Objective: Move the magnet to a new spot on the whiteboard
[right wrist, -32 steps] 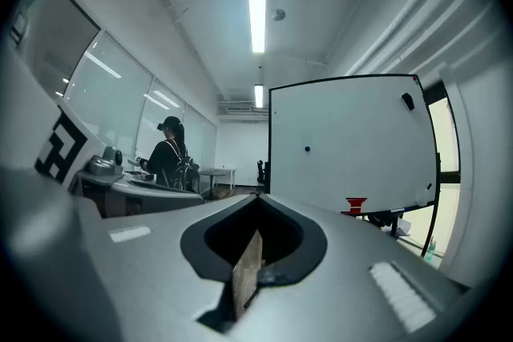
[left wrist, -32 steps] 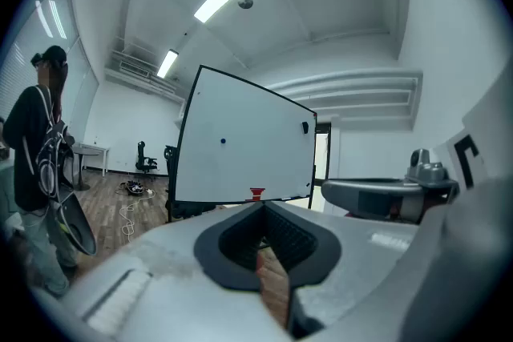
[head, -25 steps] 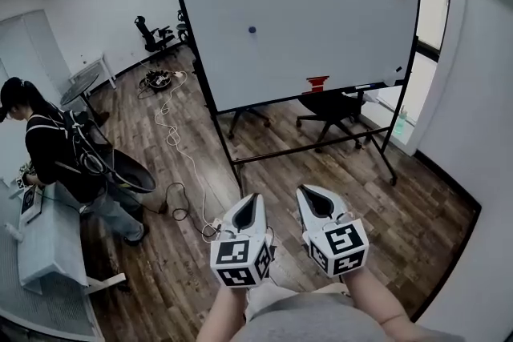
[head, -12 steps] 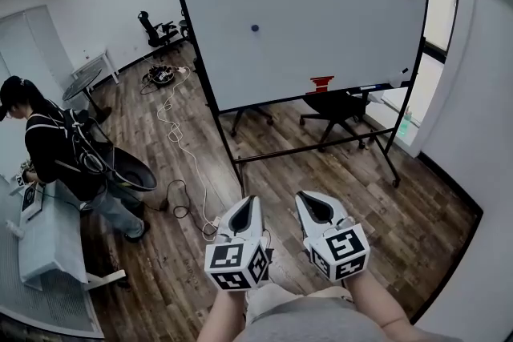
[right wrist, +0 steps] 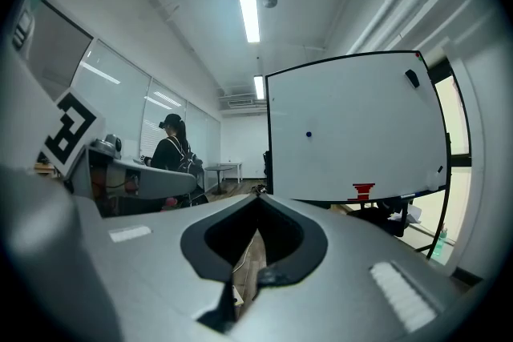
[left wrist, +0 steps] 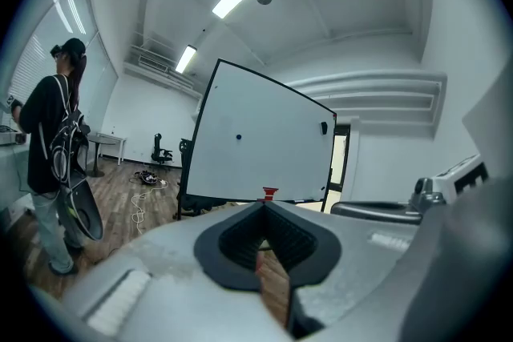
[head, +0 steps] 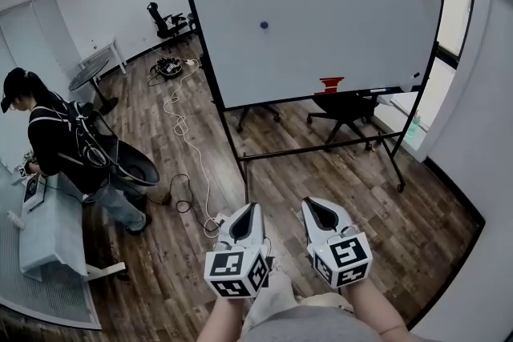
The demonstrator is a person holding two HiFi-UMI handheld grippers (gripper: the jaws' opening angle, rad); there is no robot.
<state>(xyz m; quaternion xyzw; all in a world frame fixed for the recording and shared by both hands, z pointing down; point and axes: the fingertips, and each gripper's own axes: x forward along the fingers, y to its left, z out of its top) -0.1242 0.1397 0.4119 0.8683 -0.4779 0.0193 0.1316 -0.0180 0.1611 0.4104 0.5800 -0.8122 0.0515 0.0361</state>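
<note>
Blue magnet (head: 264, 25) sat left of centre on the whiteboard (head: 345, 36), well apart from both tools. Left tool (head: 251, 209) and right tool (head: 309, 203) were pressed together, empty, held low by the body; approach evidently not begun.

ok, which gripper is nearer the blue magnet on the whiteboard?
Left, marginally. Left gripper lines up under the blue magnet; right gripper sits off to its right. Both far.
</note>
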